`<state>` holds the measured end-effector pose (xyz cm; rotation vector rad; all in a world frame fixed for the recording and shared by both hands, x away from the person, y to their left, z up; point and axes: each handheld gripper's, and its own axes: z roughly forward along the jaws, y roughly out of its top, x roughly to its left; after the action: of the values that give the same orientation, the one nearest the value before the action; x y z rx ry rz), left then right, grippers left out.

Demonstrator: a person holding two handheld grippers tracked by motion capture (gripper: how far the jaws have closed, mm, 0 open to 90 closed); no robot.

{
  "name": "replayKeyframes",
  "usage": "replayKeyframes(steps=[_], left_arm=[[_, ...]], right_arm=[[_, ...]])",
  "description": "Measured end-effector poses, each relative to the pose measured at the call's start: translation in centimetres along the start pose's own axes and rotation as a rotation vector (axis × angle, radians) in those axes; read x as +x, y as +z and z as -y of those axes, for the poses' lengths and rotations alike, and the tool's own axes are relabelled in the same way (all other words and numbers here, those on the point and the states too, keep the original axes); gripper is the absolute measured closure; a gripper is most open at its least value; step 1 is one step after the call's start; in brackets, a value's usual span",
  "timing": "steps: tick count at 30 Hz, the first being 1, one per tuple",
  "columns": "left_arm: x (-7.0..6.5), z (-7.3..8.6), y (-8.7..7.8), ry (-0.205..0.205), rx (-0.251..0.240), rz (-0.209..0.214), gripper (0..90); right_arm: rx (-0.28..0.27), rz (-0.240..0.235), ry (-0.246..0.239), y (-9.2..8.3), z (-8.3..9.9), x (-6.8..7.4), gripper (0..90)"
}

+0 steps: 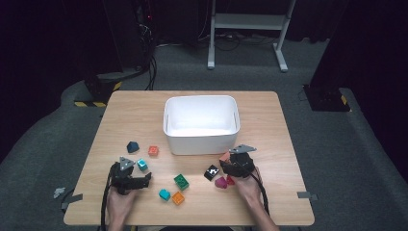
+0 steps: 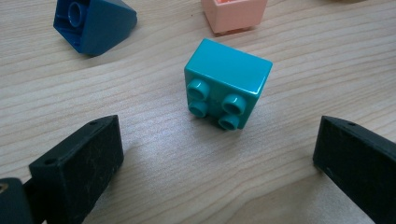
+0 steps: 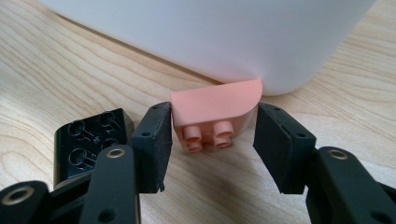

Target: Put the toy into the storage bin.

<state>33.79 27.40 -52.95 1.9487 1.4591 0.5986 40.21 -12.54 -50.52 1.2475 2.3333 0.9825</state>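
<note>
Edges of the left gripper view cut off a dark blue block (image 2: 93, 25) and a salmon block (image 2: 235, 15). Left gripper (image 2: 217, 163) stood wide apart, a teal brick (image 2: 227, 83) lying on the table (image 2: 303, 60) ahead between its jaws. Right gripper (image 3: 210, 140) flanked a pink curved brick (image 3: 215, 112) against the white bin (image 3: 210, 37); contact on the far jaw could not be confirmed. A black brick (image 3: 91, 140) lay beside it.

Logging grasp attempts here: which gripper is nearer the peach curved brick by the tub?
Right. The right gripper has its jaws on either side of the peach curved brick; the left gripper sits across the table by a teal brick.
</note>
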Motion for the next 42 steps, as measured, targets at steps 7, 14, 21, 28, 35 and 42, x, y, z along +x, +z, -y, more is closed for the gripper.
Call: replayKeyframes(steps=[7,14,21,28,35,42], left_arm=[[0.0,0.0,0.0,0.002,-0.001,0.001,1.8],[0.0,0.0,0.0,0.001,-0.001,0.000,2.0],[0.0,0.0,0.0,0.001,-0.001,0.001,2.0],[0.0,0.0,0.0,0.002,-0.001,0.001,2.0],[0.0,0.0,0.0,0.002,-0.001,0.001,2.0],[0.0,0.0,0.0,0.002,-0.001,0.001,2.1]], right_arm=[[0.004,-0.011,-0.009,0.2,0.0,0.0,45.7],[0.025,-0.027,-0.005,0.8,-0.5,0.2,30.8],[0.044,-0.006,-0.011,1.4,-1.1,0.5,31.9],[0.058,0.016,-0.002,1.8,-1.2,0.4,35.0],[0.054,0.038,-0.015,1.6,-1.1,0.5,43.2],[0.034,0.048,-0.016,1.2,-0.6,0.4,43.6]])
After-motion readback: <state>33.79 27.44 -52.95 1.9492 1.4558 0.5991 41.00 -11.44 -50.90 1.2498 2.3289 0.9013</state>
